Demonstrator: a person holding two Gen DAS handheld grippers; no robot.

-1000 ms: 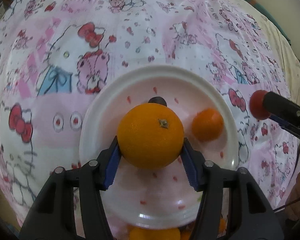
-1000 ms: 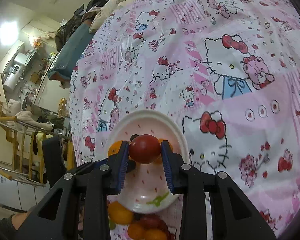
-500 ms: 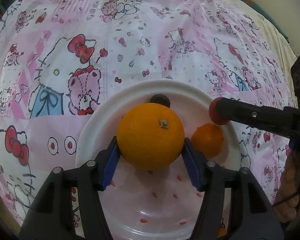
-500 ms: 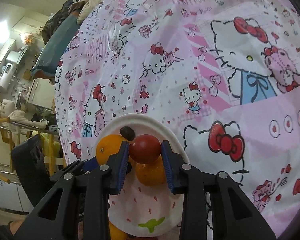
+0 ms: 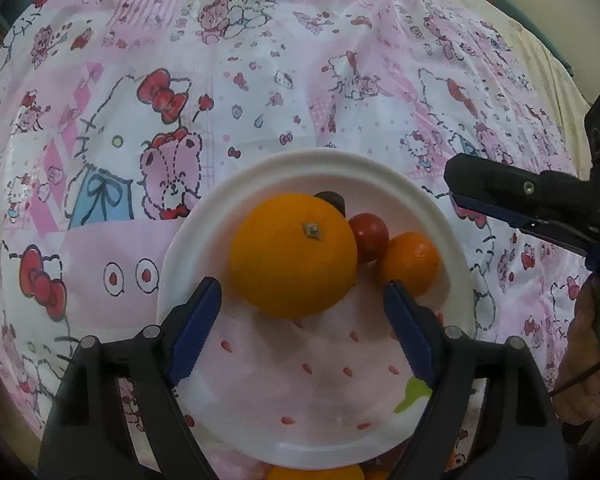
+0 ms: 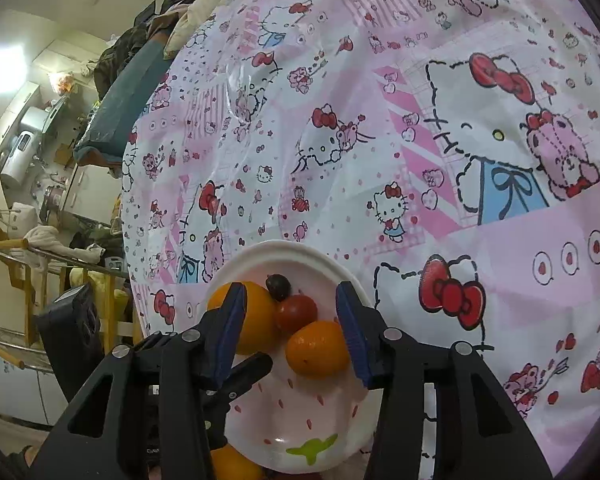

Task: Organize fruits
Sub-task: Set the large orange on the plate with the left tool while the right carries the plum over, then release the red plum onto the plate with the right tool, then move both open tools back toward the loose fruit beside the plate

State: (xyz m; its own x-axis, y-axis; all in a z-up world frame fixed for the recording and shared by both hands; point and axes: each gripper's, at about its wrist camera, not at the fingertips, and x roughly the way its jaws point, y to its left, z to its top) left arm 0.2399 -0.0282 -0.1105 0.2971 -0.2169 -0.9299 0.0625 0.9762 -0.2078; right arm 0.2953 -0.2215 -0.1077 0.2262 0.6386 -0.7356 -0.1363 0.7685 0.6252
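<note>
A white plate (image 5: pixel 228 408) with a strawberry print lies on the Hello Kitty tablecloth. On it sit a large orange (image 5: pixel 294 254), a red cherry tomato (image 5: pixel 370 232), a small orange (image 5: pixel 410 262) and a dark grape (image 5: pixel 334 200). My left gripper (image 5: pixel 302 308) is open, its blue pads either side of the large orange and apart from it. My right gripper (image 6: pixel 290 304) is open above the plate (image 6: pixel 320 432), with the tomato (image 6: pixel 296 312) and small orange (image 6: pixel 318 348) between and below its pads. The right gripper also shows in the left wrist view (image 5: pixel 460 188).
More oranges lie just off the plate's near edge (image 5: pixel 314 473), also seen in the right wrist view (image 6: pixel 232 466). The tablecloth (image 6: pixel 420 120) spreads far beyond the plate. A cluttered room with railings and a dark cushion (image 6: pixel 120 108) lies past the table's left edge.
Both grippers have opened. The large orange now rests on the plate, and the tomato has been let go and lies between the two oranges. The right gripper has drawn back.
</note>
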